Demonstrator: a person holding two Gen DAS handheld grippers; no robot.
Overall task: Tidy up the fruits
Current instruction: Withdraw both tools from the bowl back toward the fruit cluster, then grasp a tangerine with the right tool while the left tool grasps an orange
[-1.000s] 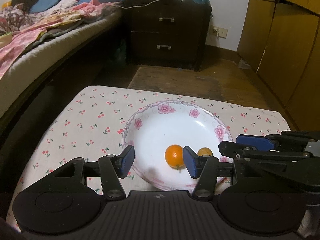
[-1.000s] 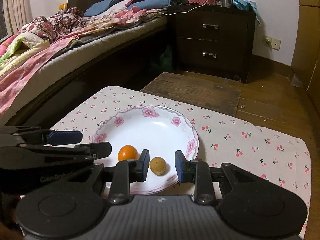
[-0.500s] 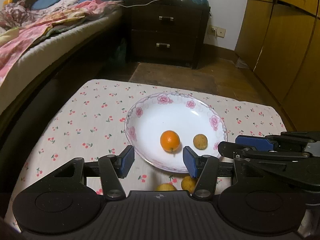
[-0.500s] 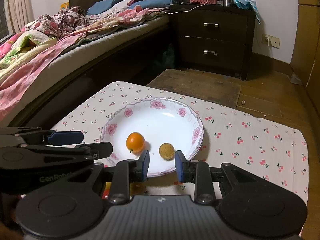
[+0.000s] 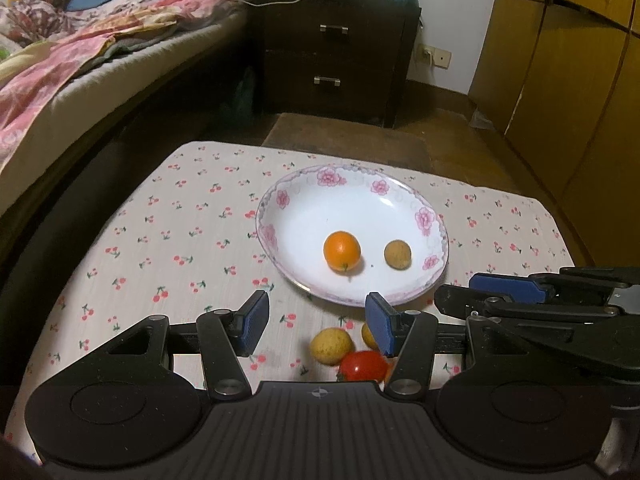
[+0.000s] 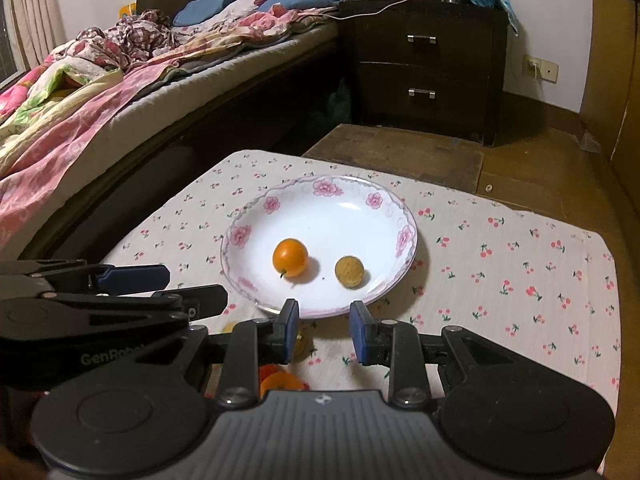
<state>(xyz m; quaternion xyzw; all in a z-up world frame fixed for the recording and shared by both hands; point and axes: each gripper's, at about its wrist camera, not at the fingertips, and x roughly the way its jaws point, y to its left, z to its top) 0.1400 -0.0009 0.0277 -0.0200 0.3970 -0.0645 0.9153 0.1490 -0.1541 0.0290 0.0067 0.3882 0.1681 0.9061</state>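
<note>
While the left gripper (image 5: 316, 322) hovers, jaws apart and empty, a round orange fruit (image 5: 341, 250) sits in the white floral plate (image 5: 280, 236). Right view: the right gripper (image 6: 325, 326), jaws narrowly apart, grips nothing above the cherry-print surface (image 6: 520, 280).

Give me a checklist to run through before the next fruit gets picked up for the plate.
1. Room on the plate: ok. It holds only an orange fruit and a brown fruit.
2. Loose fruit within sight: ok. A yellow fruit and a red tomato lie on the cloth, just short of the plate's near rim.
3. Left tool empty and open: ok. The yellow fruit lies below the gap.
4. Right tool empty: ok. Its pads stand narrowly apart with nothing between them.
5. Number of loose fruits: cannot tell. The tool bodies hide part of the group.
</note>
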